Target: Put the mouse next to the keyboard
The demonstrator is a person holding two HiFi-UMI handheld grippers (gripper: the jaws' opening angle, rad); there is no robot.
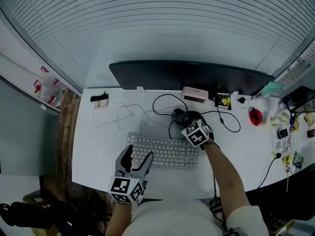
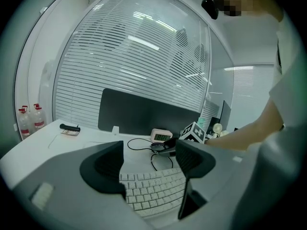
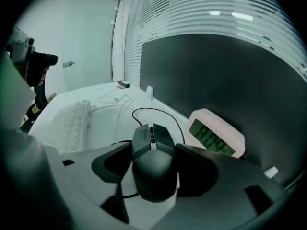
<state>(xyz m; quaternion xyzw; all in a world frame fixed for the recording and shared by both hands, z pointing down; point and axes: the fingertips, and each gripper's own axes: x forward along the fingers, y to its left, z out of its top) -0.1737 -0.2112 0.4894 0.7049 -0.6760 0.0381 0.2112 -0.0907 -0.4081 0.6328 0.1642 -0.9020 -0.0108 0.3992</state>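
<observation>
On the desk behind the keyboard | R tool pinching mouse sides | L tool wide, empty | lift low, mind cable, set down just R of keys

A dark monitor stands at the back of the white desk, below window blinds. A pale clock sits just before it. A loose white cable lies to the left, a red object to the right.
</observation>
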